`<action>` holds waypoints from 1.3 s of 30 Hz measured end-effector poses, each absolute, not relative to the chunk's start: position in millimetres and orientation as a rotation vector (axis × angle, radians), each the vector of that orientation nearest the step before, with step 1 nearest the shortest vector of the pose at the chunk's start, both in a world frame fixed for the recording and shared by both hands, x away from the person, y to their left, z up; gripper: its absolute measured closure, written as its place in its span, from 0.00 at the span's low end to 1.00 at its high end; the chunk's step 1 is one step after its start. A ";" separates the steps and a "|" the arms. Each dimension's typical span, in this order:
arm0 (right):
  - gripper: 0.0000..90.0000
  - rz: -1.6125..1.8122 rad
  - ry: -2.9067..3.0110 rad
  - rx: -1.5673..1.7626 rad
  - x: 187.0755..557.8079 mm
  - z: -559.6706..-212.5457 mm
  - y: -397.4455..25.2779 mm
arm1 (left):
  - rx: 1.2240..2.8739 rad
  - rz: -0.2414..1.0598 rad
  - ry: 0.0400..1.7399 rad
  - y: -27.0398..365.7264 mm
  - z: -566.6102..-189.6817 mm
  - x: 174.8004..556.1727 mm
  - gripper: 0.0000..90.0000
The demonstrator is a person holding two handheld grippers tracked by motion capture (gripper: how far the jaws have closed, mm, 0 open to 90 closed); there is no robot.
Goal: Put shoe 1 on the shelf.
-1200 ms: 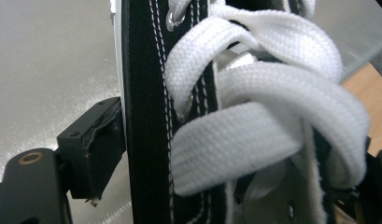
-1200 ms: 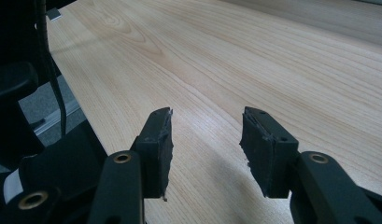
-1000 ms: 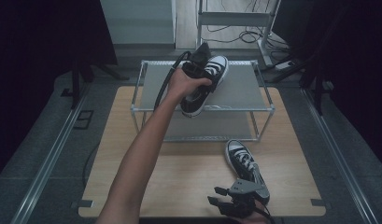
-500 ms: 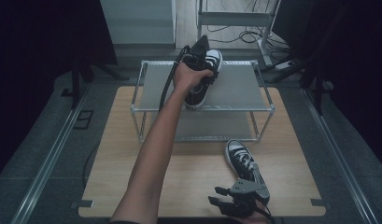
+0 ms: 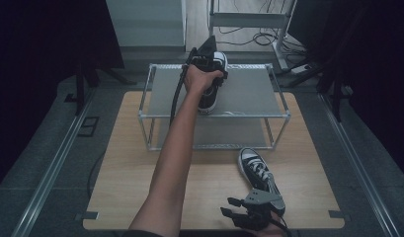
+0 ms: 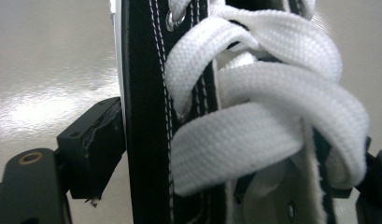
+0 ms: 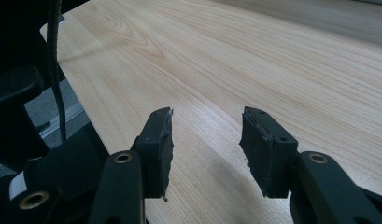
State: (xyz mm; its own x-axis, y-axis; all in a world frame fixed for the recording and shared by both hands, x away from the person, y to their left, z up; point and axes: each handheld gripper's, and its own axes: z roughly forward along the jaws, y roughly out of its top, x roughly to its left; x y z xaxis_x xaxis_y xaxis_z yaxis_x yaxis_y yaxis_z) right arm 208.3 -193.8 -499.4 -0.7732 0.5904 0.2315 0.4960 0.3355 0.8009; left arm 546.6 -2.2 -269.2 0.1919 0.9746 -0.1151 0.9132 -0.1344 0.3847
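Note:
A black sneaker with white laces (image 5: 211,86) sits on the top shelf of a grey metal rack (image 5: 249,91), toe toward the far side. My left gripper (image 5: 205,61) is shut on it; in the left gripper view its jaws stand on either side of the sneaker's laced upper (image 6: 216,116). A second matching sneaker (image 5: 259,175) lies on the wooden table (image 5: 130,173) at the front right. My right gripper (image 5: 239,213) hovers open just beside it near the table's front edge, with bare wood between its fingers (image 7: 207,140).
The rack has a lower shelf (image 5: 229,133) under the top one. Metal rails (image 5: 51,168) run along the floor on both sides of the table. Cables (image 5: 254,34) lie on the floor beyond the rack.
My left gripper has carried the sneaker farther back over the top shelf and turned it straighter. The right gripper and the second sneaker have stayed put.

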 end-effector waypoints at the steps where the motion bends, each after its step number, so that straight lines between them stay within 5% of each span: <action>1: 0.59 1.438 2.482 1.015 208.3 -499.6 -193.6 | 2.098 0.232 1.788 -1.7 -269.3 547.3 0.18; 39: 0.60 1.420 2.497 1.015 209.2 -500.9 -193.3 | 2.010 0.230 1.996 7.9 -283.1 559.7 0.17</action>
State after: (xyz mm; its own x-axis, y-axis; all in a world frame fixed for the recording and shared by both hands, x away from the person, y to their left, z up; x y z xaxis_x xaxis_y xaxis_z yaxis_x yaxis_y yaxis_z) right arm 209.2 -193.3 -500.9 -0.7741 0.5890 0.2319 0.5004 0.3450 0.7941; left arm 559.7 7.9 -283.1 0.0229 0.9952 -0.0955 0.9473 0.0090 0.3203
